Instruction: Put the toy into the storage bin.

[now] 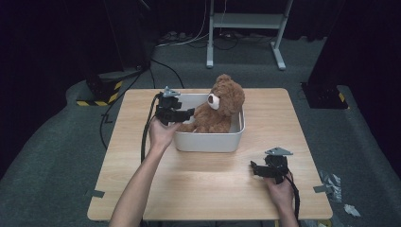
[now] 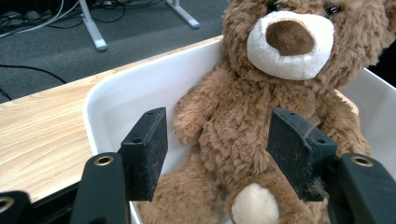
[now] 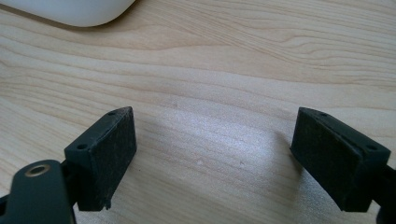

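A: Bear first. Where does it sit?

B: Brown teddy bear [image 1: 219, 109] sits upright inside the white tub [image 1: 208, 141], leaning toward the tub's right end, head above the rim. In the left gripper view its muzzle, belly and one pale foot pad face the camera.

A: Left gripper against the tub?

B: Left gripper [image 1: 188, 112] reaches over the tub's left rim, jaws spread wide. In its own view the pads flank the bear's belly with a gap on each side; nothing clamped.

A: And the right one?

B: Right gripper [image 1: 256, 170] is well apart from the tub, out past its front right corner, low over the wooden table [image 1: 142, 189]. Jaws parted, bare wood between them.

A: Beyond the tub?

B: Grey carpet, a white frame's legs [image 1: 279, 52] behind, cables on the floor
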`<state>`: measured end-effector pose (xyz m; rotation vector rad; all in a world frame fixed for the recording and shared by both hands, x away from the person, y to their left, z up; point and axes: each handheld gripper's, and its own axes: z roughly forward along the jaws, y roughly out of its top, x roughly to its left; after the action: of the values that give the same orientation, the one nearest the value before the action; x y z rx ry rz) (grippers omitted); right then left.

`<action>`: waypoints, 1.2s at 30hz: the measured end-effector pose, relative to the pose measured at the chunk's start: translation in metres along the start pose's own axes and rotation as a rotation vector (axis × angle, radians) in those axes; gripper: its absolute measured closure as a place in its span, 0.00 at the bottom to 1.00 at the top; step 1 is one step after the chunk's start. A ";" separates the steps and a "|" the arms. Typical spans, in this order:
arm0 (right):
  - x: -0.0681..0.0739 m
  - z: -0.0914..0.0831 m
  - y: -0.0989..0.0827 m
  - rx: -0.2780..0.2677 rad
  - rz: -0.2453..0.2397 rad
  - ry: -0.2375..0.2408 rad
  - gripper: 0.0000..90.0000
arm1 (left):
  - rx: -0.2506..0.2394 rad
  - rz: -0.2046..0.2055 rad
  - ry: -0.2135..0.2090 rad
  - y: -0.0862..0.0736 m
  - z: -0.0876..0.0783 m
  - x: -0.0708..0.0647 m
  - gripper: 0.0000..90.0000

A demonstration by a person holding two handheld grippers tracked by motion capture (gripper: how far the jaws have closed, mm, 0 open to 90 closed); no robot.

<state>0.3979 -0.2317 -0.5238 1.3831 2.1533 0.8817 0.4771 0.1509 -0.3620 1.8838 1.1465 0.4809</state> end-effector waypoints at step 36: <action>0.000 0.000 0.000 0.000 0.000 0.000 0.15 | -0.114 -0.007 0.027 -0.016 -0.049 0.000 0.43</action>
<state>0.3979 -0.2317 -0.5238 1.3834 2.1531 0.8816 0.4348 0.1776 -0.3476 1.7796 1.1188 0.5580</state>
